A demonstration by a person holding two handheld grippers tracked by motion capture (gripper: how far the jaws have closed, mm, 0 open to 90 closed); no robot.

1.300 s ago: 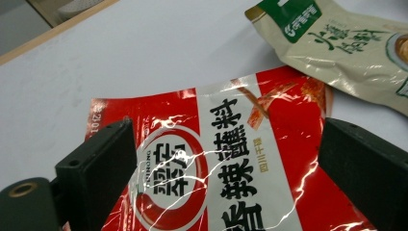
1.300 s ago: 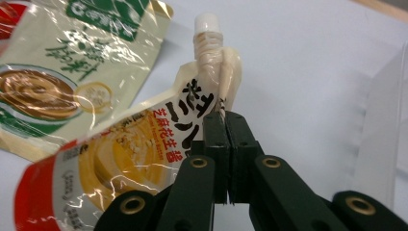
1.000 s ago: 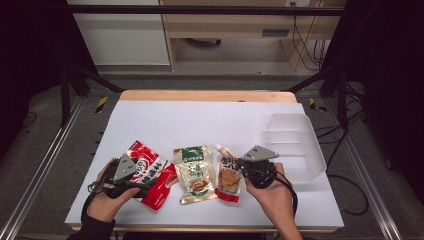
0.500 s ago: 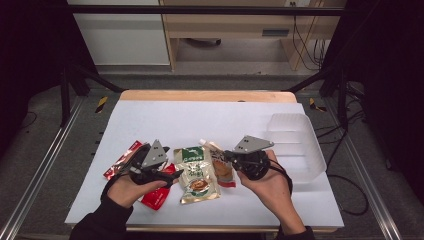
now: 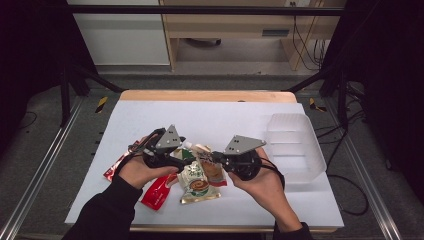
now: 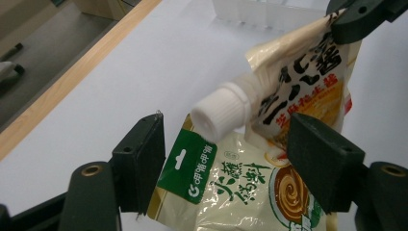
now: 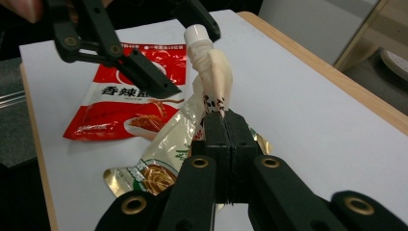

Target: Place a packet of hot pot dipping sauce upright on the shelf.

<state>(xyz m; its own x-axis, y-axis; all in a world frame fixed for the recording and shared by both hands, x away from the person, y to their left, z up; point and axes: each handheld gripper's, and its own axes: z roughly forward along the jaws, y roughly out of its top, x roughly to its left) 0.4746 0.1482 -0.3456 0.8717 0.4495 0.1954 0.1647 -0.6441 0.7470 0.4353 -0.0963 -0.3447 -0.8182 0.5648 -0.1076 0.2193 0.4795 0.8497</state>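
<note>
— Spouted sauce pouch (image 5: 209,167): where? Lifted clear of the counter (image 5: 240,117), between both hands, slightly above the green-labelled pouch (image 5: 196,184).

— Held how? Pinched at one edge by the right gripper (image 7: 223,126), jaws clamped tight on the crumpled film. Hung from there, white screw cap (image 6: 219,114) pointed toward the other hand.

— And the left gripper (image 6: 226,159)? Spread wide, nothing grasped. Positioned with the cap between its two jaws, though no contact visible in the left gripper view.

— Same thing from the other side? Seen in the right gripper view as black jaws (image 7: 139,62) flanking the cap (image 7: 195,33), one on each side.

— Underneath? Green-labelled pouch (image 6: 226,192) flat on the counter, overlapped at its top edge by the lifted pouch. Brown swirl printed on its lower half.

— Anything further left? Red snack packet (image 7: 125,96), flat, partly beneath the person's left hand (image 5: 140,172) in the high view.

— Further right? Clear plastic tray (image 5: 295,145), near the counter's right edge, well apart from the pouches.

— Counter itself? White sheet over a wooden top, wood edge (image 5: 205,95) showing along the far side.
</note>
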